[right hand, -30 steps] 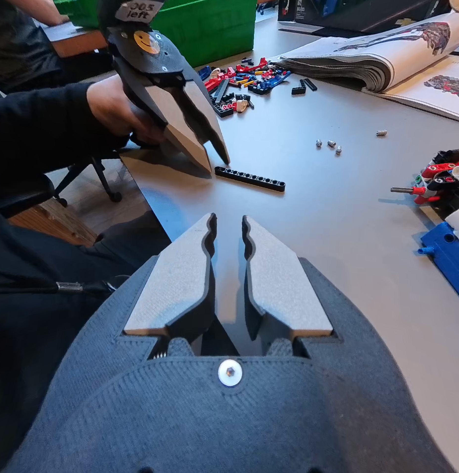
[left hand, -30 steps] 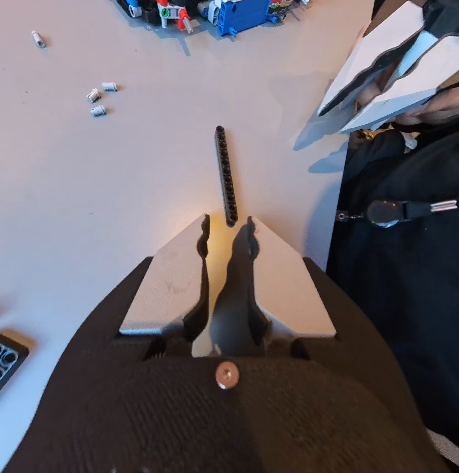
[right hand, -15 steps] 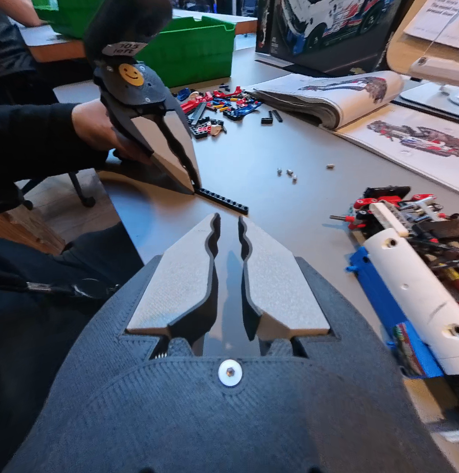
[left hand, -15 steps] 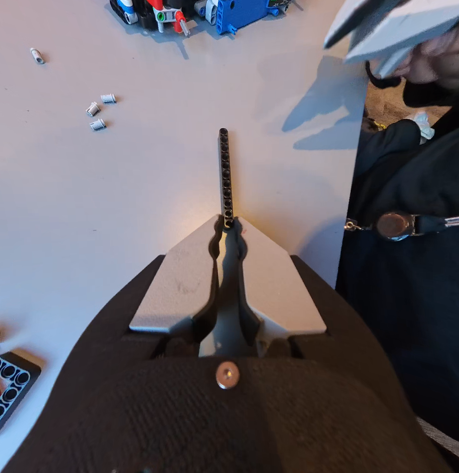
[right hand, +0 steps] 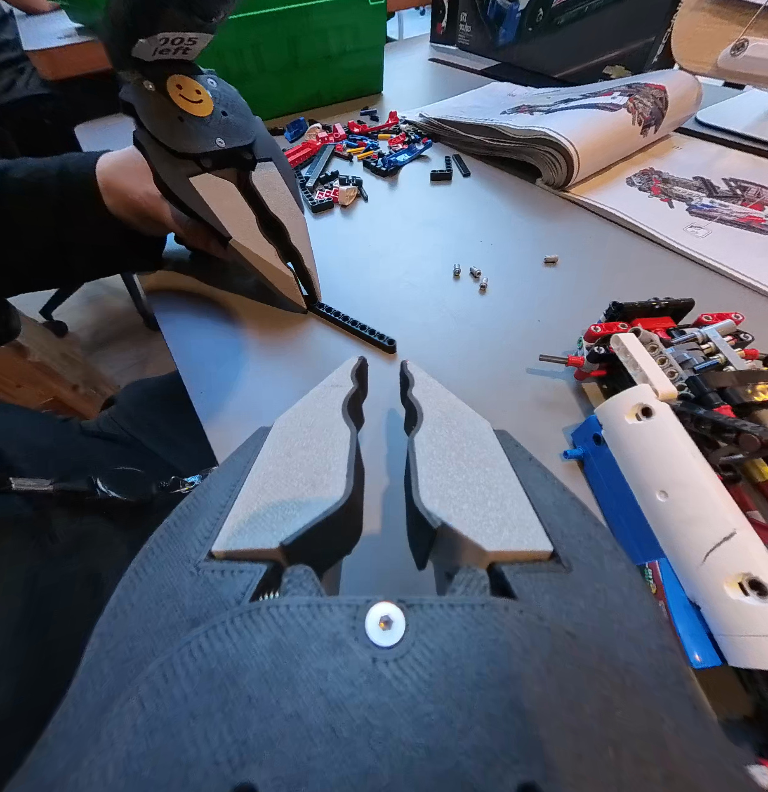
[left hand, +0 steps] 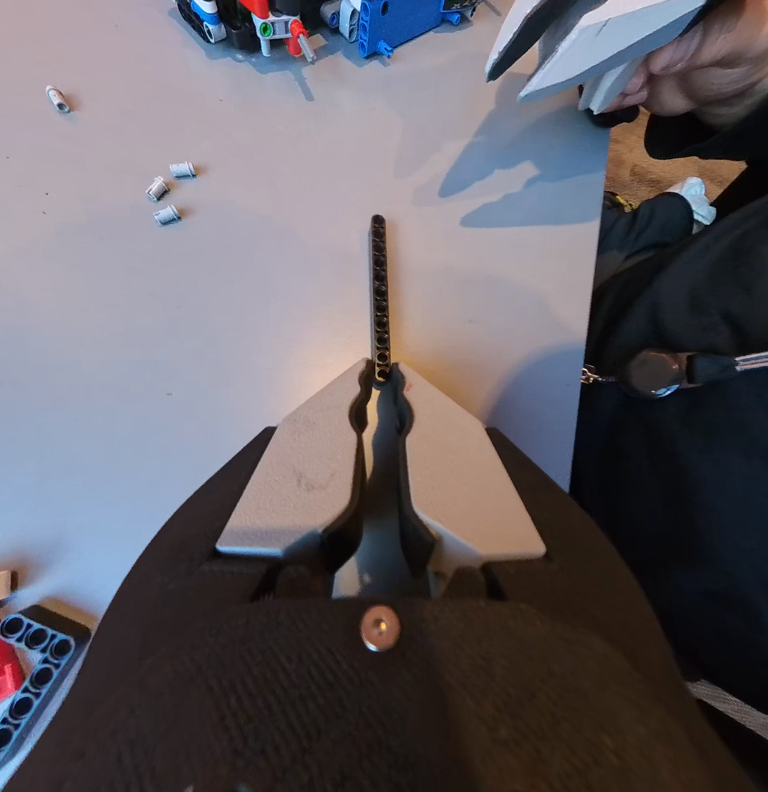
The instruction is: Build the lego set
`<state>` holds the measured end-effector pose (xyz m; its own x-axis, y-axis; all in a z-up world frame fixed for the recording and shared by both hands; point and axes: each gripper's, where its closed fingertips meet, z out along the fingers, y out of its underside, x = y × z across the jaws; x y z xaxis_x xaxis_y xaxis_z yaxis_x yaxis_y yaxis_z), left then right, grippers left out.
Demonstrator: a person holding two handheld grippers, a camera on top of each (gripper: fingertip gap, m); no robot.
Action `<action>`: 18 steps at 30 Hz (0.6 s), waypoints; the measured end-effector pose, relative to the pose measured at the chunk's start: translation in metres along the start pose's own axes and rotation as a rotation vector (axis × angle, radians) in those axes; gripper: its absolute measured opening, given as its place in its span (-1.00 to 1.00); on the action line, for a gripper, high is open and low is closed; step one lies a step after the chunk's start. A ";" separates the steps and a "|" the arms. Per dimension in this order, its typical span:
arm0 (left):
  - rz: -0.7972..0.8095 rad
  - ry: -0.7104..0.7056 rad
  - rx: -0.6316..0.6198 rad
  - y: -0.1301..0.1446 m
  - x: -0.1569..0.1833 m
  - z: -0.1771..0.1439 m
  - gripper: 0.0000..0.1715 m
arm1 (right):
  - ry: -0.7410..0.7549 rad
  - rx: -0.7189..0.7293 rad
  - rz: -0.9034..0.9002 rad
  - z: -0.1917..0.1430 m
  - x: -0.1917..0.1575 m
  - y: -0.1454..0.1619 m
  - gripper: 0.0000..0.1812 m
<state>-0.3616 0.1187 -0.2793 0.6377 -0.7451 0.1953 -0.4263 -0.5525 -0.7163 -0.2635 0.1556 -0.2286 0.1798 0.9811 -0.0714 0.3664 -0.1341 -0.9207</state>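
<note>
The left gripper (left hand: 382, 373) pinches one end of the black beam (left hand: 379, 291), lying flat near the table (left hand: 245, 300) edge, likely to lift it. The right gripper (right hand: 383, 368) hovers apart, empty.

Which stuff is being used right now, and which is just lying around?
In use:
left gripper
long black holed beam
half-built car model

Lying about:
three small grey pins
open instruction booklet
green bin

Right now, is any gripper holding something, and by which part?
The left gripper pinches the long black beam by its near end, the beam lying on the table. The right gripper holds nothing.
</note>
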 end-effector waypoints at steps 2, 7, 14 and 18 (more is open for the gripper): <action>-0.011 0.021 -0.001 0.000 -0.001 -0.001 -0.94 | -0.006 -0.008 0.008 0.001 0.002 0.001 -0.85; -0.027 0.022 0.001 0.000 -0.008 -0.003 -0.95 | -0.002 -0.026 -0.002 0.008 0.007 0.001 -0.85; -0.013 -0.005 0.003 0.002 -0.011 -0.005 -0.94 | 0.017 -0.056 -0.046 0.020 0.012 0.000 -0.83; -0.020 -0.017 0.005 0.004 -0.014 -0.009 -0.94 | 0.028 -0.047 -0.034 0.023 0.018 -0.003 -0.83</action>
<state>-0.3781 0.1235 -0.2791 0.6568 -0.7276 0.1981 -0.4102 -0.5651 -0.7158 -0.2819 0.1771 -0.2357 0.1916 0.9811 -0.0287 0.4150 -0.1074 -0.9035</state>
